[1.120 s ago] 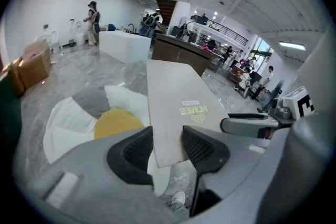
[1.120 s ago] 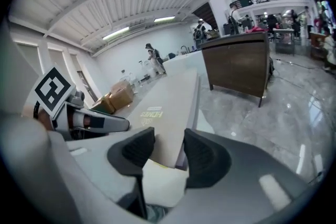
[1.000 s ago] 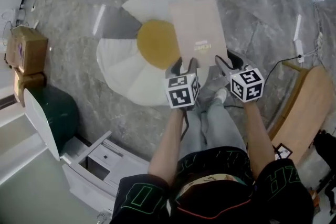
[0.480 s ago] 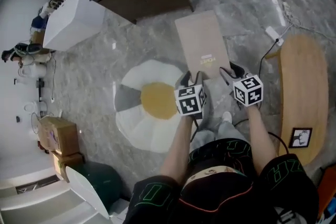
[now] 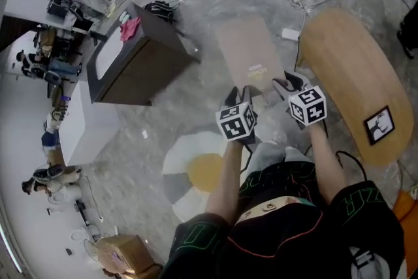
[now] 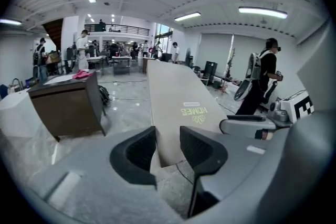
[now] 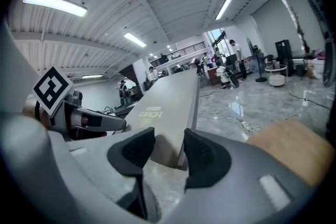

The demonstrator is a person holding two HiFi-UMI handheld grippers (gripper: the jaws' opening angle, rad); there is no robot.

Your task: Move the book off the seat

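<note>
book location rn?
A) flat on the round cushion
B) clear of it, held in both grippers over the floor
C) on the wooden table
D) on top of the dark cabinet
B: the book has its near edge between the jaws of the left gripper, which are closing on it, and the right gripper. It is over bare floor, with the round cushion back by the person's legs.

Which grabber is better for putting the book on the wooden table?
Probably right: the right gripper holds the book beside the wooden table. The left gripper, jaws closing on the book's corner, sits farther away.
</note>
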